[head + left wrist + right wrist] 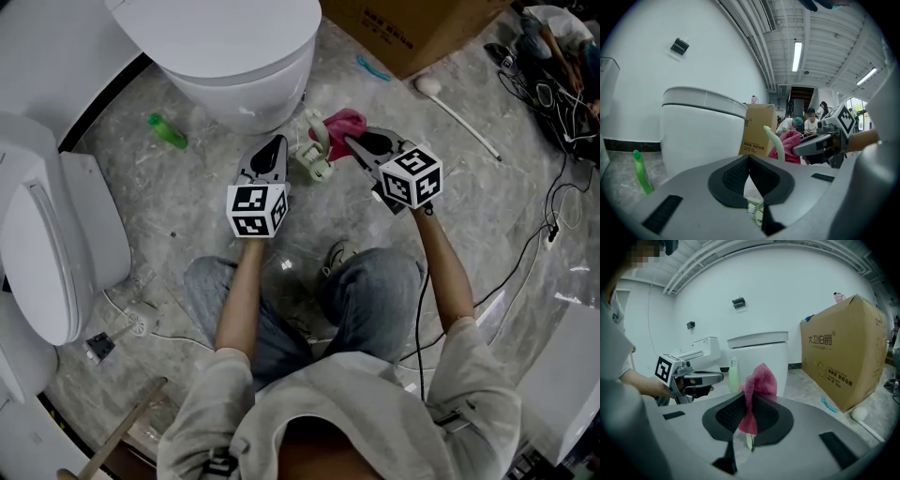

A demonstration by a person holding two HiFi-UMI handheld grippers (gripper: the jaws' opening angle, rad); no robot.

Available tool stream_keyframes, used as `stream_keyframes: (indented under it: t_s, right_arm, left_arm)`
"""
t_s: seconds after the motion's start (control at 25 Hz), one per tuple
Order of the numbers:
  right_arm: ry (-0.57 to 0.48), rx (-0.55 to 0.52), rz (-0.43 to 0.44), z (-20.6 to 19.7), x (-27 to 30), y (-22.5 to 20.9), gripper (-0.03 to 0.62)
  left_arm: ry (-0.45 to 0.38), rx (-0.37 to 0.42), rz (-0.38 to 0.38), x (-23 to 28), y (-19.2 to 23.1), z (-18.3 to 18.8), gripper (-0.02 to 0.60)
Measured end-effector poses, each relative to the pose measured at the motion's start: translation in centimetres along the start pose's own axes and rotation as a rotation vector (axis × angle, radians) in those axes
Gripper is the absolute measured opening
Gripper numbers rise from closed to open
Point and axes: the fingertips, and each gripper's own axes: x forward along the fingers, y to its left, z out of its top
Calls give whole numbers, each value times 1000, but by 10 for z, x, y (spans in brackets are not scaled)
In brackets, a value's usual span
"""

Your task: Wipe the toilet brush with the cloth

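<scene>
just in front of the toilet (246,66), crouched low over the floor and into the wipe. got the left gripper (277,148) clamped shut on the toilet brush (317,159), down by the bristle end, with the pale green handle curving up toward the bowl. got the right gripper (356,142) pinched tight on the pink cloth (342,124), bunched above the jaws and, by the look of it, touching the brush handle. reads as the wipe proper, somewhere early to middling.

to do it well: hold the left steady, wrap the cloth around the handle rather than dabbing one side, draw it along the length, then turn the brush for the far face. mind that grip on the cloth, only a fold of it in there. could slip out under a hard pull.

underfoot, grey marbled floor (187,187), glossy, with patches of glare. left of the toilet, a green bottle (167,131) lying down. right of the toilet, a cardboard box (412,23) and a white long-handled tool (459,117) on the floor. farther left of the toilet, a second toilet (56,234) with its lid up. behind the toilet, plain white wall (787,296). overhead, open ceiling with strip lights (796,55).
</scene>
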Motion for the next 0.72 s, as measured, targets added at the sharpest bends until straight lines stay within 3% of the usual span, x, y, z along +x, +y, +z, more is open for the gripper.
stream_keyframes:
  t_s: [0.72]
  right_arm:
    - [127,142,17,-82,43,-8,57]
  left_arm:
    - [21,-7,19,3,10,-8,20]
